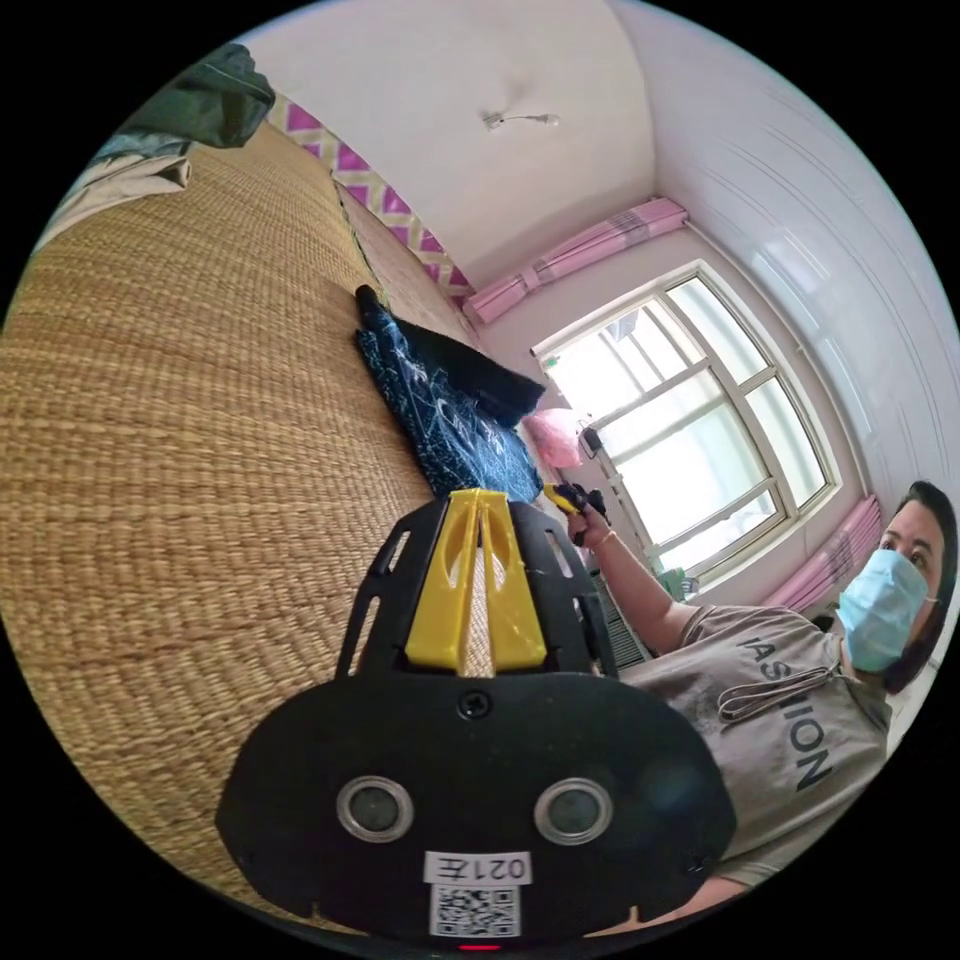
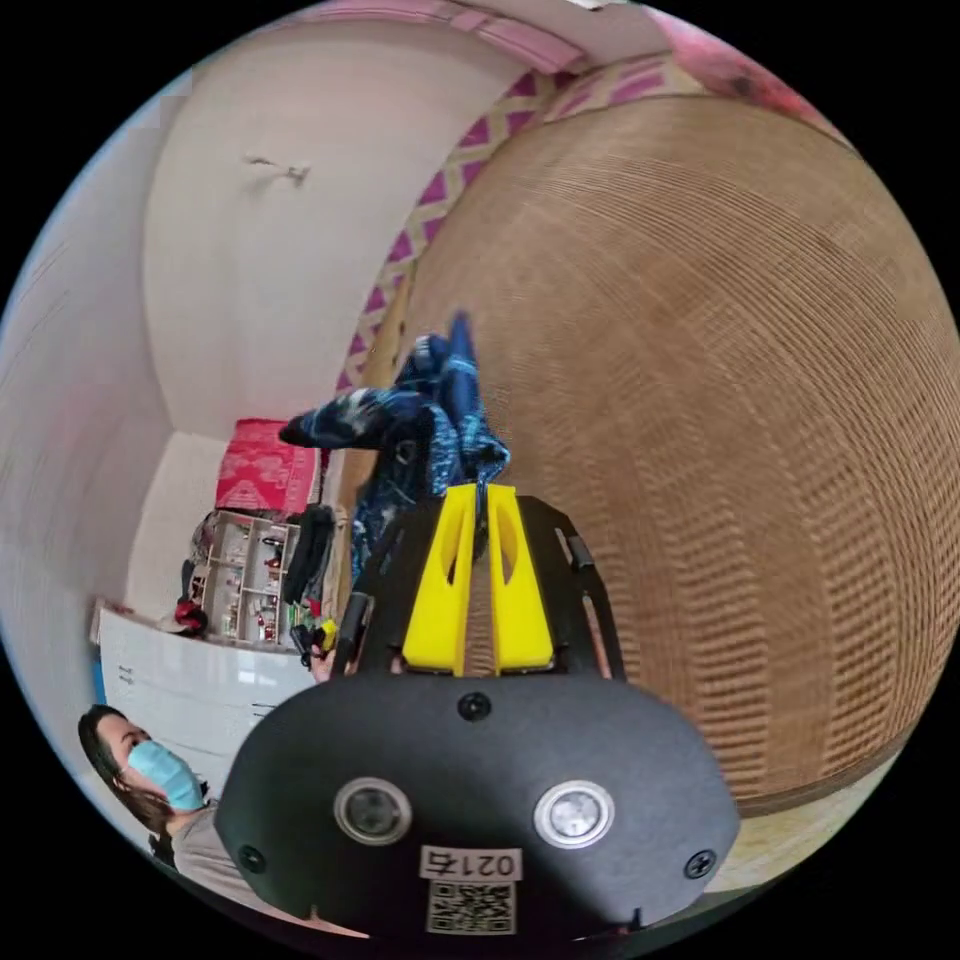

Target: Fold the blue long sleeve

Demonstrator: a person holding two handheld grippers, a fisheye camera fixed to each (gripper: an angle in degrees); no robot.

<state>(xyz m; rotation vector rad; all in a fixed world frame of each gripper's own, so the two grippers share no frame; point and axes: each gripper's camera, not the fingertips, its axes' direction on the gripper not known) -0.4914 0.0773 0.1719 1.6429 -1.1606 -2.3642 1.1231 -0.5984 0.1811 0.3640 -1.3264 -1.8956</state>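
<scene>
Surface: woven mat [image 1: 200,420] is filling the frame's left.
Shirt: blue long sleeve [image 1: 445,405] is lying bunched at centre.
Left gripper [image 1: 478,497]: jaws nearly closed, empty.
Right gripper [image 2: 478,492]: likewise, approaching.
Advice: spread flat before folding.

The blue long sleeve [image 1: 440,400] is a dark navy garment covered in a pale, scribbled line print. In the left gripper view it lies flat on a woven straw mat [image 1: 180,400], folded over itself into a long narrow shape, with a plain dark part lying across one side. In the right gripper view the garment [image 2: 430,430] looks bunched and rumpled, one sleeve sticking out sideways.
</scene>
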